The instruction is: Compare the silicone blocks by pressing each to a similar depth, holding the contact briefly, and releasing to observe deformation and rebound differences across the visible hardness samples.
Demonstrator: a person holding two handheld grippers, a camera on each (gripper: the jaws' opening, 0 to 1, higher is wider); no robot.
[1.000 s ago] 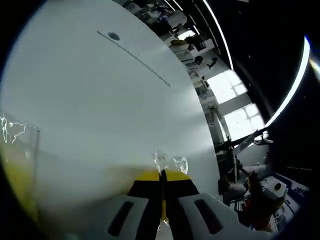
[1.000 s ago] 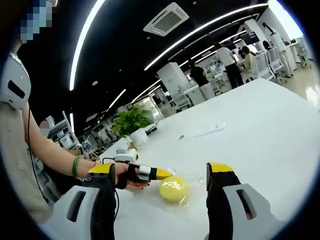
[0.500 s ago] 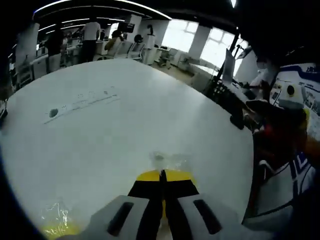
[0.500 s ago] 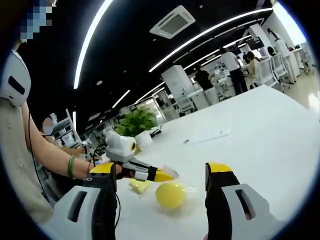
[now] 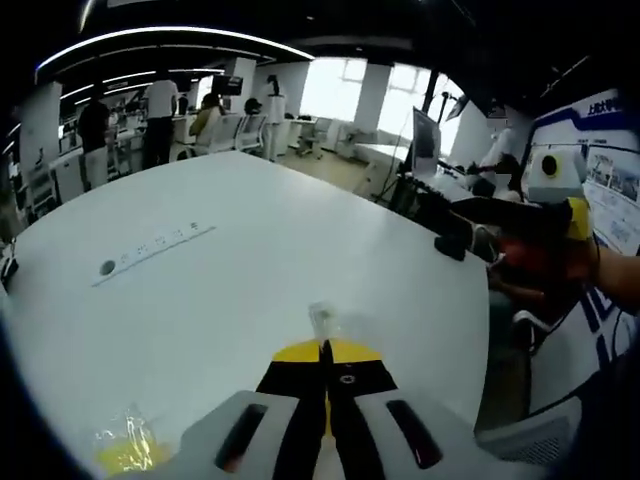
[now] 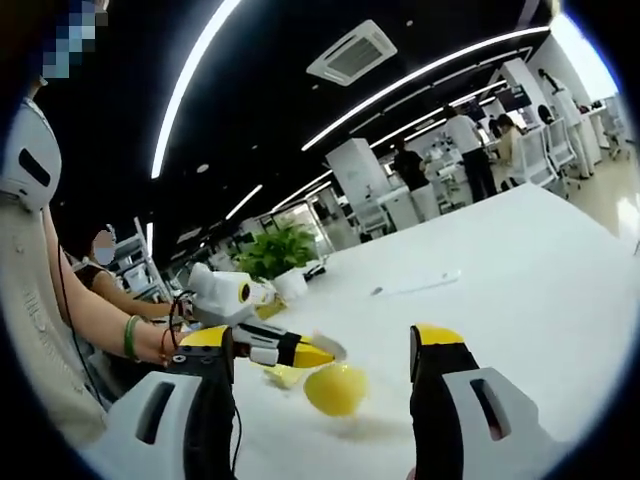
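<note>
The round yellow silicone block in clear wrap (image 6: pixel 334 389) lies on the white worktop (image 6: pixel 520 290) between the right gripper (image 6: pixel 325 350) and its wide-spread jaws, straight ahead. The left gripper (image 6: pixel 300 353), pinched shut on a scrap of clear film (image 5: pixel 322 322), hovers just beside the block.

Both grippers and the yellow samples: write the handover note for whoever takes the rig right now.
Left gripper: shut on a scrap of clear wrap, raised over the white table.
Right gripper: open, empty, jaws framing the yellow ball in its clear wrap on the table.
A second, smaller yellow sample lies just behind the ball; another wrapped yellow piece lies at the lower left of the left gripper view.
Done: cannot tell which samples were pressed.
Left: probably press, hold and release each sample in turn.
</note>
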